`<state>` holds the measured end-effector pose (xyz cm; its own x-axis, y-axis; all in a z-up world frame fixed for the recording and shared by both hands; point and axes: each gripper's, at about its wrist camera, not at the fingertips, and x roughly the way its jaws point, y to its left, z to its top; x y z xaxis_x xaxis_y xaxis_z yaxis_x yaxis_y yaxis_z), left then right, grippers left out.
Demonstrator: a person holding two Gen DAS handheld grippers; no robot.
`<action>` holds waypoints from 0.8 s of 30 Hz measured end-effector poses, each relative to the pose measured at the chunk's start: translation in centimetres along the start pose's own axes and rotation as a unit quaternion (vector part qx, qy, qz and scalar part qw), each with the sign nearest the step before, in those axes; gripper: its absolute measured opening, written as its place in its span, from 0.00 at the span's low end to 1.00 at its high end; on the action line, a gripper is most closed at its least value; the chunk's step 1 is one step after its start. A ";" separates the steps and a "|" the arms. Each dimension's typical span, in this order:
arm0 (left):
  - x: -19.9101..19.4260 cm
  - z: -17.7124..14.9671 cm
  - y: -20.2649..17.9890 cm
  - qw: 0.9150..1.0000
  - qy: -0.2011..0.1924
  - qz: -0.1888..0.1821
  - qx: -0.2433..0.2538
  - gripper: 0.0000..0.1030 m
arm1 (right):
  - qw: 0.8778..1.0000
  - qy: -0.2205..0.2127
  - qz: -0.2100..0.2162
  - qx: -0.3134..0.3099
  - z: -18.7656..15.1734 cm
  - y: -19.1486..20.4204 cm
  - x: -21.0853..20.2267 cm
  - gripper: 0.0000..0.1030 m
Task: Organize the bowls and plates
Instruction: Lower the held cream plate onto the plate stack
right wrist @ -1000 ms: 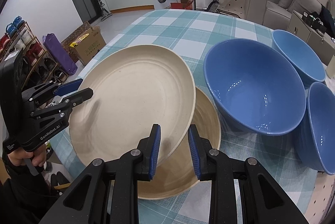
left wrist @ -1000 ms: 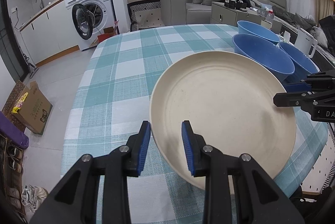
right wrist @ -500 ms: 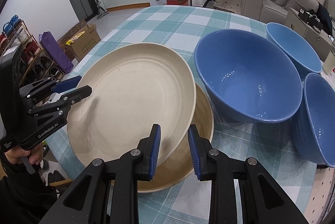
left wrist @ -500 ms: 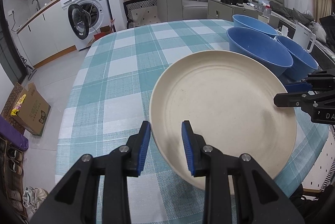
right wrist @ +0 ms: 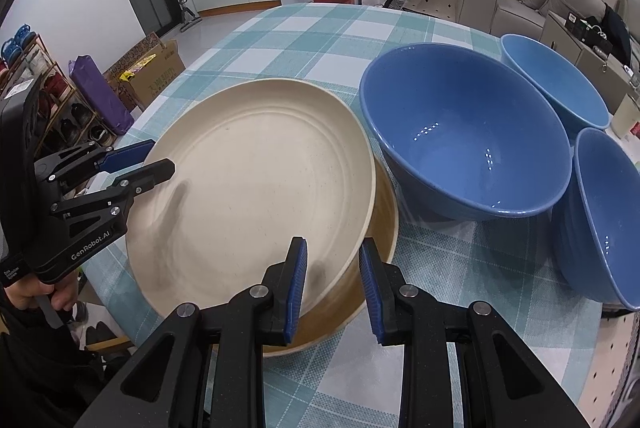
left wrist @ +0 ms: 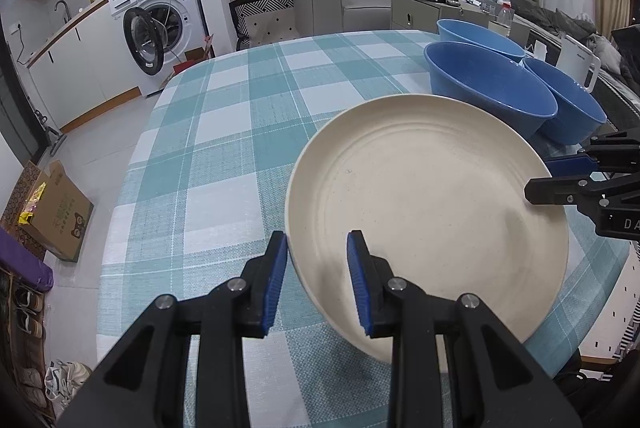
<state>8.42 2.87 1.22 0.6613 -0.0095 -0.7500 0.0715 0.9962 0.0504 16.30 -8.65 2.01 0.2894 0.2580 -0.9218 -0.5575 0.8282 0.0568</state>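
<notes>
While both tools pinch opposite edges of the cream plate [right wrist: 256,184], the step in hand looks like lowering it squarely onto the tan plate [right wrist: 384,228] beneath it, and doing that well means keeping the two hands level with each other so the upper plate does not tip or slide off-centre. Left of the cream plate, the left hand-held gripper [right wrist: 152,164] is clamped on its rim; at the plate's near edge the right hand-held gripper [right wrist: 332,280] is likewise closed on the rim, with the tan plate showing under it. The cream plate sits tilted, overlapping the tan plate rather than nested in it, above the checked counter [right wrist: 304,40]. Right of the cream plate stand three blue bowls: a large one [right wrist: 464,136] just beside it, a second [right wrist: 552,80] behind that, a third [right wrist: 604,220] furthest right. All plates and bowls look empty.
</notes>
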 end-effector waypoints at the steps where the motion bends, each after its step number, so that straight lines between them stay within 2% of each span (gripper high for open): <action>1: 0.0 0.0 -0.1 1.000 0.000 0.000 0.001 0.28 | 1.000 0.000 0.000 0.001 -0.1 -0.1 0.0 0.27; 24: 0.9 -0.4 -1.3 1.000 0.008 0.006 0.017 0.28 | 1.000 0.004 -0.026 -0.007 -0.9 -0.2 0.1 0.28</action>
<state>8.61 1.58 0.16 0.6509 0.0044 -0.7592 0.0886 0.9927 0.0818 15.74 -9.19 1.57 0.3130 0.2111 -0.9260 -0.5531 0.8331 0.0030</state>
